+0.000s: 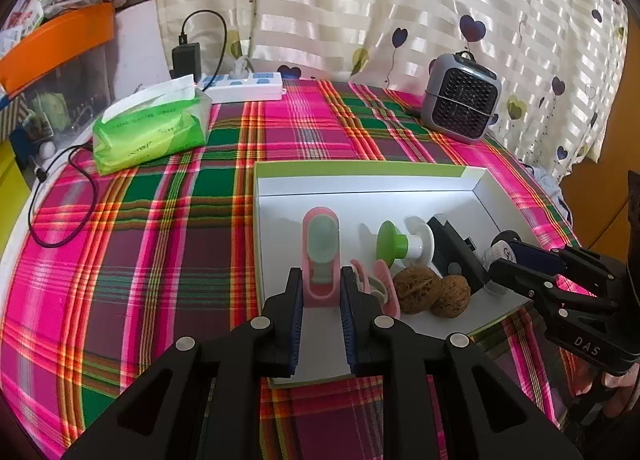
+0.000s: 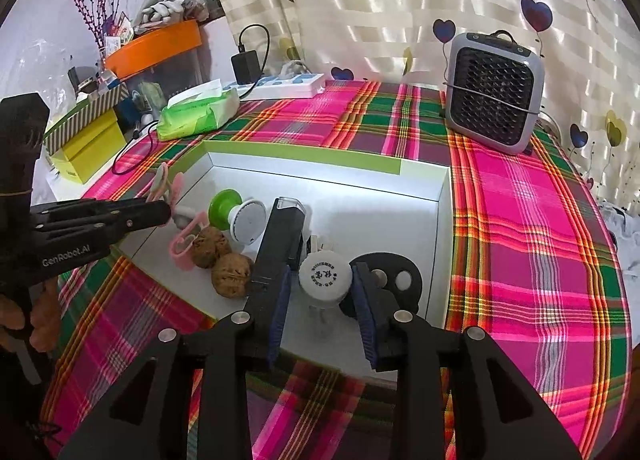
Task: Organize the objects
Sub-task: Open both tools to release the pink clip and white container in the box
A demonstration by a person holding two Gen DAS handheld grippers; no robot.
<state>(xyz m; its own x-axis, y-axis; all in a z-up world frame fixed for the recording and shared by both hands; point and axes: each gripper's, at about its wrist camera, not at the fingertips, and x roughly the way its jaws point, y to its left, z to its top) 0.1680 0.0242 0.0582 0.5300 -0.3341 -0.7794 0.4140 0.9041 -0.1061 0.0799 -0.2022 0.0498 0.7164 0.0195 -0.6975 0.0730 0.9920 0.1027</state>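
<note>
Left wrist view shows my left gripper [image 1: 320,292] clamped on a pink clip [image 1: 321,250] over the white box [image 1: 360,184]. My right gripper [image 2: 320,292] straddles a white-capped bottle [image 2: 325,274] inside that box; whether its pads press it, I cannot tell.

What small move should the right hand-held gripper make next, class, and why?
Probably lift straight up and back. The right hand-held gripper has its pads on either side of the white-capped bottle, which already stands on the floor of the white box, so it looks placed. The black disc lies close, so a sideways exit seems risky.
</note>
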